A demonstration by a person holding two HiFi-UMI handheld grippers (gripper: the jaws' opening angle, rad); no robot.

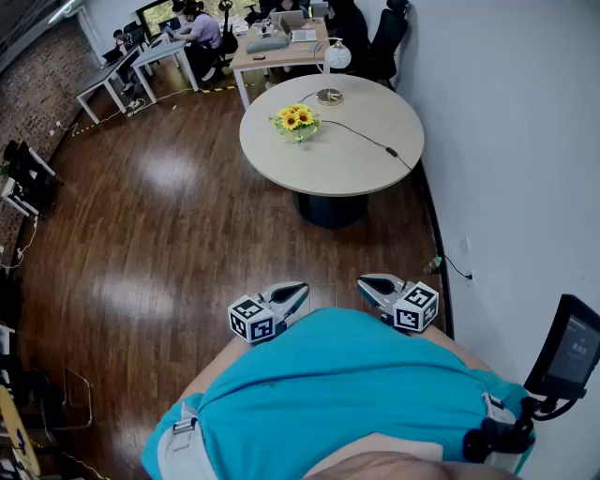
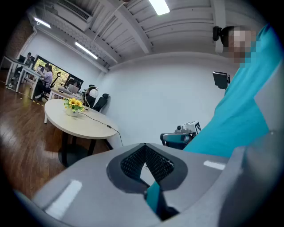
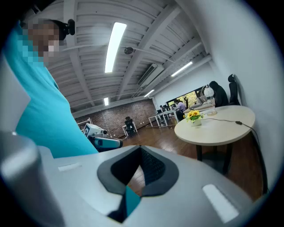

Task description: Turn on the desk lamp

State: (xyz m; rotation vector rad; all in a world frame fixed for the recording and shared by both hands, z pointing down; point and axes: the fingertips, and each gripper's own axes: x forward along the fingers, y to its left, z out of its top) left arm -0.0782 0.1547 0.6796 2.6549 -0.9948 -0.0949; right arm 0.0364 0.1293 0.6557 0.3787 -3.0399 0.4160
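Note:
The desk lamp (image 1: pixel 334 62), with a white globe head and a round base, stands at the far edge of a round beige table (image 1: pixel 347 159). Its black cable runs across the top to an inline switch (image 1: pixel 391 151). The lamp (image 2: pixel 92 93) also shows far off in the left gripper view, and the lamp (image 3: pixel 207 92) in the right gripper view. My left gripper (image 1: pixel 292 294) and right gripper (image 1: pixel 373 285) are held close to my teal shirt, well short of the table. Both are shut on nothing, the left gripper (image 2: pixel 144 146) and right gripper (image 3: pixel 140 149) with tips together.
A pot of sunflowers (image 1: pixel 296 121) sits on the table near the lamp. Wood floor lies between me and the table. A white wall (image 1: pixel 506 141) runs along the right, with a dark screen on a stand (image 1: pixel 568 349). Office desks with seated people (image 1: pixel 202 28) are beyond.

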